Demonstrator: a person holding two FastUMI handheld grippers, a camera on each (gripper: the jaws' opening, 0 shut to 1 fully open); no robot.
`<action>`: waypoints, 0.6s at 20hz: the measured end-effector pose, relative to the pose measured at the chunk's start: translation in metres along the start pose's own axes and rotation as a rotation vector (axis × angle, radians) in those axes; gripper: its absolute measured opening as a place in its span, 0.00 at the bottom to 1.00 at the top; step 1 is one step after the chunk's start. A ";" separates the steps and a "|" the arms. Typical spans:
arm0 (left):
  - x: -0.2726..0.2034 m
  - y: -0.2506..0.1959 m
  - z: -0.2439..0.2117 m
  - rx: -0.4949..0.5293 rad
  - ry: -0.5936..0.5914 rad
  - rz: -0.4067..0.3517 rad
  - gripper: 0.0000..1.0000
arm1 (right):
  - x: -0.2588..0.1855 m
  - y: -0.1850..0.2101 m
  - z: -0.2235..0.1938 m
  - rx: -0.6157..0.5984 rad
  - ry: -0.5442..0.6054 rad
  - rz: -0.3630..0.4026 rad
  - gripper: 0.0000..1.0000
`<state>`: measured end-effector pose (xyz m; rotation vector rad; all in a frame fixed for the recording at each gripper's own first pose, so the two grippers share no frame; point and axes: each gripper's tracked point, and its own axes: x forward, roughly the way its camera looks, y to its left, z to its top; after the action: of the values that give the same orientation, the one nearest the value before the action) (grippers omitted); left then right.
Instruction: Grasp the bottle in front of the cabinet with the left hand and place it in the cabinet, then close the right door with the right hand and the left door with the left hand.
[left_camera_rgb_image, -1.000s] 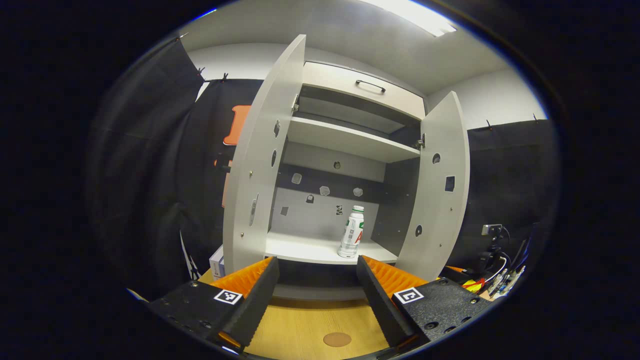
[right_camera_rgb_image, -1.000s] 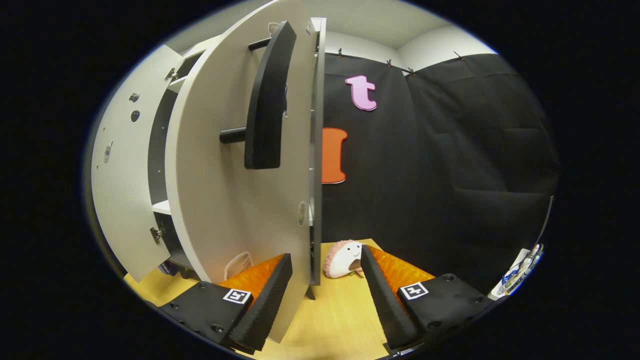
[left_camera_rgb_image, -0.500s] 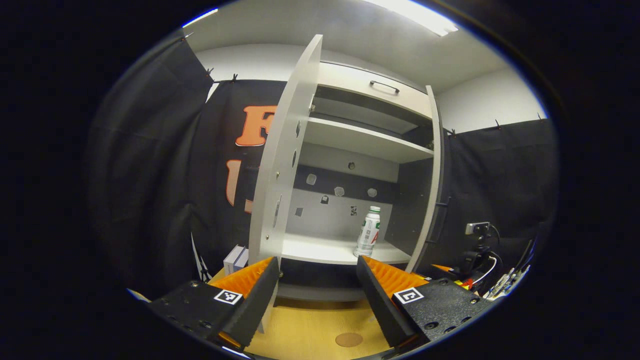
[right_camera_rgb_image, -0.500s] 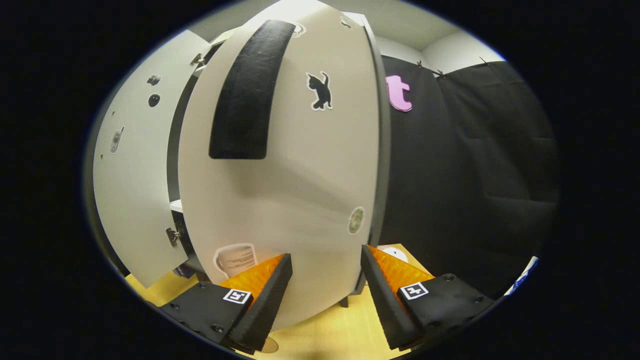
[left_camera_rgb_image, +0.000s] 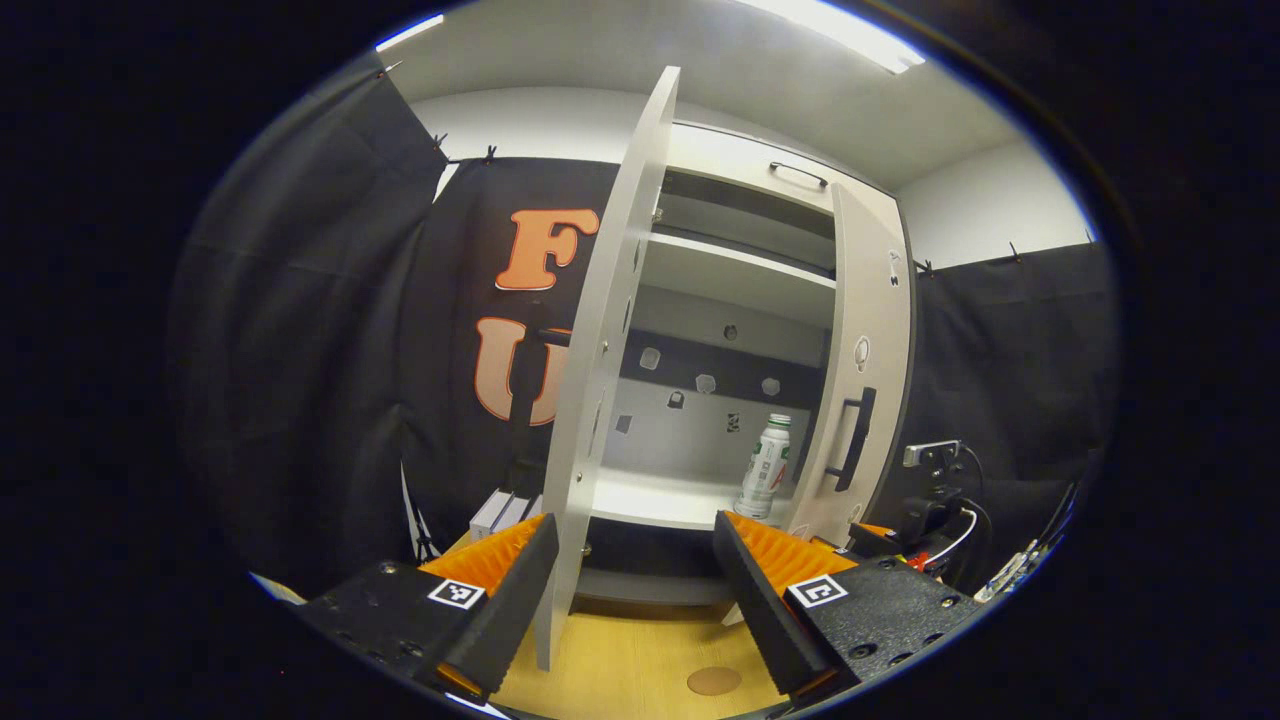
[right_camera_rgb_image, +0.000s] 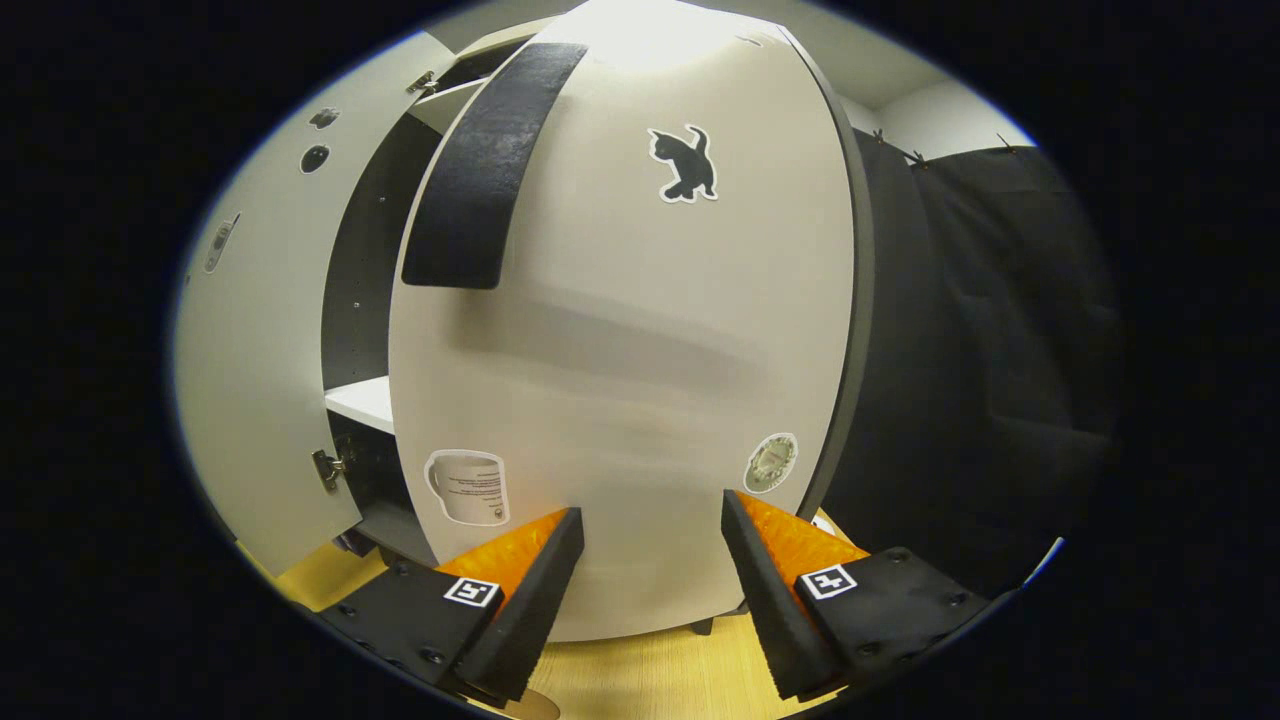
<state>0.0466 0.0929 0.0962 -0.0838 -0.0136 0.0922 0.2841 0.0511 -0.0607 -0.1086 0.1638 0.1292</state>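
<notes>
A white bottle with a green and red label stands upright on the lower shelf of the pale cabinet. The left door stands wide open, its edge toward me, just beyond my left gripper, which is open and holds nothing. The right door with its black handle is swung most of the way in. In the right gripper view that right door looms close, its tips at the panel; my right gripper is open. The left door shows farther left.
Yellow wooden table top lies under the cabinet. White boxes sit left of the cabinet base. Cables and a socket crowd the right side. Stickers, a cat and a mug, mark the right door's face.
The right door has swung from wide open to nearly closed, with my right gripper following its face. My left gripper view has drifted left, so the left door now appears edge-on.
</notes>
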 end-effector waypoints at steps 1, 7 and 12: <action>0.000 0.000 0.000 0.000 -0.001 0.000 0.95 | 0.001 0.000 0.000 0.002 0.002 0.000 0.94; 0.001 0.008 0.004 0.032 -0.015 0.005 0.95 | 0.005 0.001 0.001 0.000 -0.003 -0.009 0.94; -0.005 0.028 0.005 0.040 -0.017 0.033 0.95 | 0.005 0.001 0.001 0.013 0.003 -0.010 0.94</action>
<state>0.0392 0.1205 0.0992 -0.0429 -0.0278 0.1261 0.2894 0.0531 -0.0608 -0.0962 0.1669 0.1180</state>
